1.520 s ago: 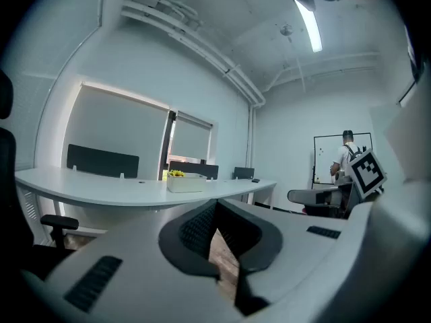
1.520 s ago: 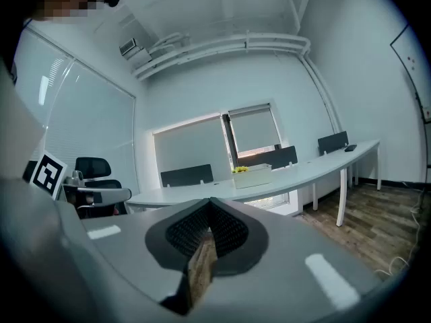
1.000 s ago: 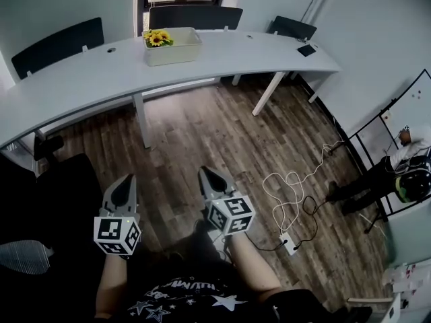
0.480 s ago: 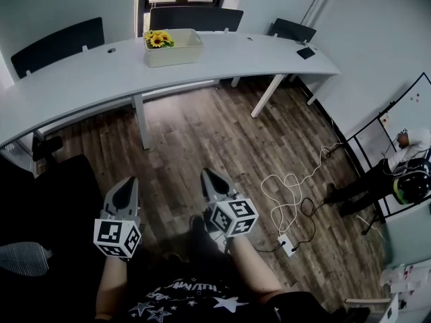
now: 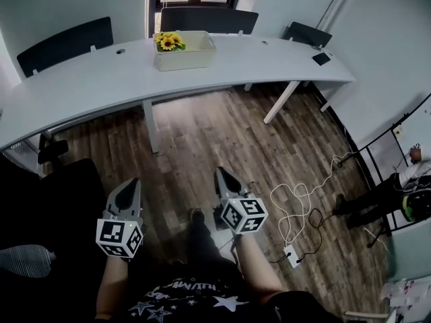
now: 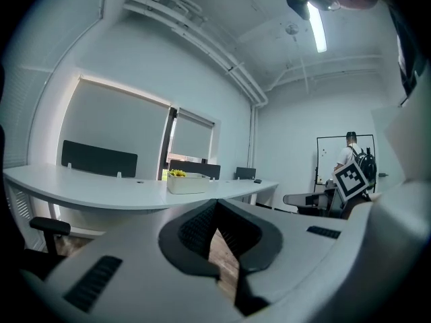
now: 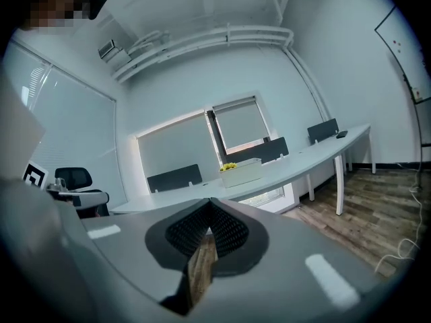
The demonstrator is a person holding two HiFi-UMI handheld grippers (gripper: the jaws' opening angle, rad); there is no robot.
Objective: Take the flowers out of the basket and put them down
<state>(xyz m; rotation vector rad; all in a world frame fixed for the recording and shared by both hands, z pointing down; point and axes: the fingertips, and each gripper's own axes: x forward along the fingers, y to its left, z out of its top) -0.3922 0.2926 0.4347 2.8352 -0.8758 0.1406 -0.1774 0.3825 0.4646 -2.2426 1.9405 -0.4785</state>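
Two grippers, our left gripper (image 5: 129, 184) and our right gripper (image 5: 221, 175), hang well short of the table (image 5: 87, 86), over the wooden floor (image 5: 222, 133) on its near side. Each has its jaws pressed together with nothing between them. The flowers (image 5: 169, 42) sit on that table inside the basket (image 5: 192, 57), a pale rectangular tub standing toward the table's far edge. They are bunched at the basket's left end as the head view shows it, and their heads rise just above its rim. We see a small cluster of yellow blooms, like little sunflowers, with a bit of green leaf beside them; the stems are hidden inside the basket. We judge them light and probably artificial, with soft petals that would crush under a hard squeeze and stiffer stems below. So we would take hold low, on the gathered stems under the heads, pinch gently, and lift straight up so the leaves do not catch the rim and drag the basket along the table.
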